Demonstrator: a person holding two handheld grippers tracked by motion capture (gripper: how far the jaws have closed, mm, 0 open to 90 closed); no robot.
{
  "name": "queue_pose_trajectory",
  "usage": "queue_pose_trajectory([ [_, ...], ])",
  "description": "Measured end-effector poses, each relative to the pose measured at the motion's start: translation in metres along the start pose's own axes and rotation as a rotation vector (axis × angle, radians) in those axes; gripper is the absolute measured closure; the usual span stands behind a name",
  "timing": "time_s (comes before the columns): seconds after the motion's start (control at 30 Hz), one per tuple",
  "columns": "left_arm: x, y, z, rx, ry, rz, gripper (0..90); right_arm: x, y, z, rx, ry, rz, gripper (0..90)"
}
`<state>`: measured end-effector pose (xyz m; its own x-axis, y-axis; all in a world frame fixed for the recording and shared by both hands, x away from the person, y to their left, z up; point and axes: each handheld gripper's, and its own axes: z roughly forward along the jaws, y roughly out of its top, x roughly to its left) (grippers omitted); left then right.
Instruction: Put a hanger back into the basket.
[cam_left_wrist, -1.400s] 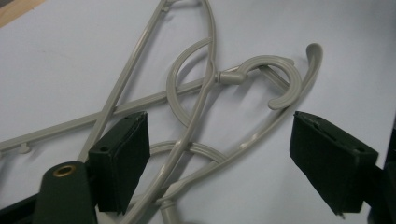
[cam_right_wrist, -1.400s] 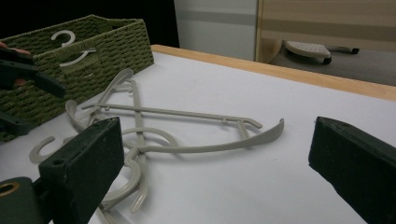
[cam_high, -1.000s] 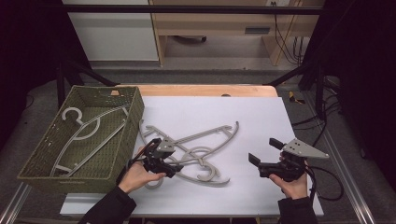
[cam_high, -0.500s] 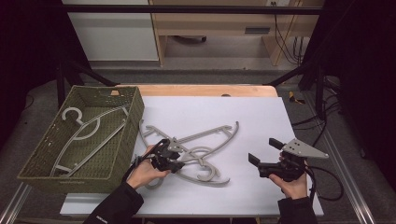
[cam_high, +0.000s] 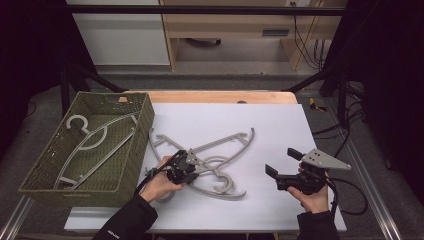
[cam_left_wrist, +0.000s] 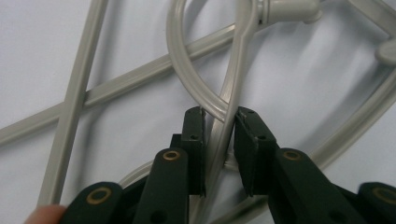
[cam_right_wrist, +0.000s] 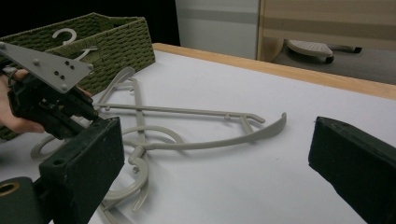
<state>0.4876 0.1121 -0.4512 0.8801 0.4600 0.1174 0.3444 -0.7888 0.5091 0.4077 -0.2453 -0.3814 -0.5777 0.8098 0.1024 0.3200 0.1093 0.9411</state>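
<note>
Several grey plastic hangers (cam_high: 227, 142) lie crossed on the white table (cam_high: 225, 115). My left gripper (cam_high: 196, 167) reaches into the pile from the left. Its jaws have just been closing, and they are now shut on a thin arm of one hanger (cam_left_wrist: 236, 79), with my left gripper (cam_left_wrist: 219, 116) pinching it just below a curved hook (cam_left_wrist: 187, 84). Off to the right, my right gripper (cam_high: 281, 161) is held above the table, open, with nothing between its jaws. In its own view my right gripper (cam_right_wrist: 217, 154) faces the pile (cam_right_wrist: 187, 112) and my left gripper's body (cam_right_wrist: 46, 102).
A green woven basket (cam_high: 145, 120) stands at the left edge of the table with grey hangers (cam_high: 95, 137) inside; it also shows at the back left (cam_right_wrist: 116, 42). Bare white table lies between the pile and my right gripper. A wooden strip (cam_high: 220, 96) edges the far side.
My left gripper has slid a little to the right and down into the pile, and its jaws have closed onto a hanger arm. The right gripper has not moved.
</note>
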Motion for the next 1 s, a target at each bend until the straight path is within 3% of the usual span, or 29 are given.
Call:
queue_pose_trajectory([
  [0.33, -0.008, 0.009, 0.004, -0.006, -0.006, -0.019, 75.7, 0.0, 0.0, 0.0, 0.0, 0.001, 0.001, 3.7],
  [0.5, -0.006, 0.007, 0.004, 0.005, 0.009, -0.016, 70.8, 0.0, 0.0, -0.001, -0.002, 0.002, -0.001, 3.7],
  [0.67, -0.004, 0.004, 0.005, 0.015, -0.016, -0.027, 73.1, 0.0, 0.0, -0.001, -0.002, 0.002, -0.002, 3.7],
  [0.9, -0.008, 0.004, 0.005, 0.015, -0.009, 0.005, 76.2, 0.0, 0.0, 0.0, -0.001, 0.002, -0.002, 3.7],
  [1.0, -0.012, 0.006, 0.003, -0.007, -0.016, 0.025, 78.4, 0.0, 0.0, 0.0, 0.0, 0.002, -0.002, 3.7],
])
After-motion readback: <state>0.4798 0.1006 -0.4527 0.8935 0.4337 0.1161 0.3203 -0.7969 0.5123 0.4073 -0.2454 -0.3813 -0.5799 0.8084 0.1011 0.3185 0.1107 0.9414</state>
